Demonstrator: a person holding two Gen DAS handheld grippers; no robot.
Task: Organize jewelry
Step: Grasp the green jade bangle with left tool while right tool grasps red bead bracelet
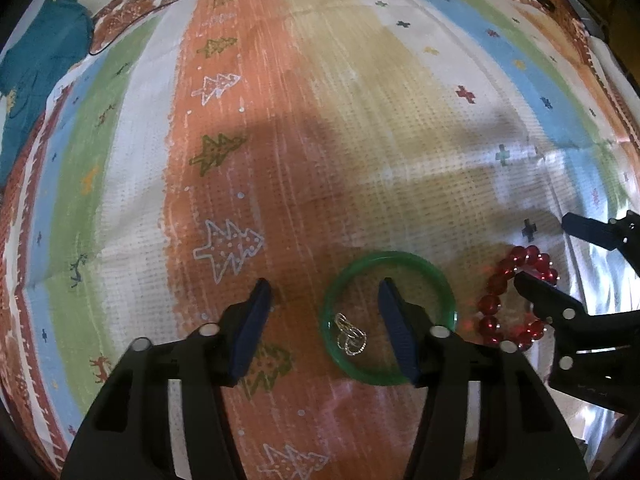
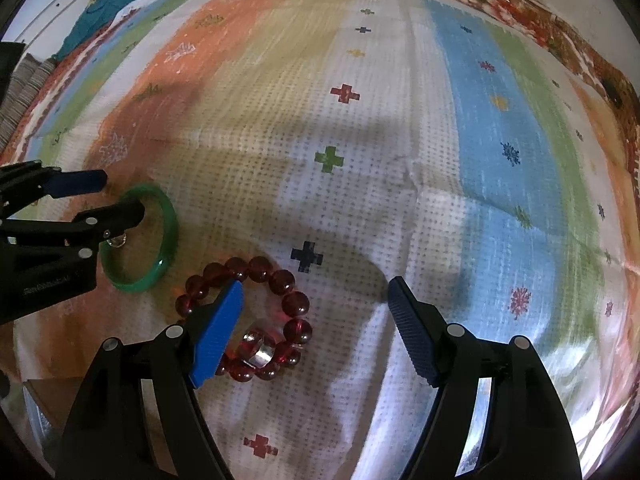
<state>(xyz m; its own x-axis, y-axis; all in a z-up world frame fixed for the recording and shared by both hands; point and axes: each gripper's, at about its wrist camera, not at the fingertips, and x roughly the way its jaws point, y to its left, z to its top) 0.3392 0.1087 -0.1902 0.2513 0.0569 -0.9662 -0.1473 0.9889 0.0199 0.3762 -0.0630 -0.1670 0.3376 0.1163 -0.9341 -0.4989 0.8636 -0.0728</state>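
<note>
Stretching wide ahead of both grippers, the striped printed cloth point(image 2: 380, 160) lies bare to its brown patterned border, a teal cloth point(image 1: 36, 64) at the far left edge. The glossy green bangle point(image 1: 436, 276) circles small thin silver rings point(image 1: 350, 336); the left gripper point(image 1: 326, 292) straddles its left rim, jaws apart. Just beside it, the red bead bracelet point(image 2: 296, 304) (translucent, round beads) encloses a silver ring point(image 2: 260, 350); the right gripper point(image 2: 316, 292) straddles its right side, jaws apart.

Black plastic left claw point(image 1: 325, 292), ribbed blue pads, silver screw heads
</note>
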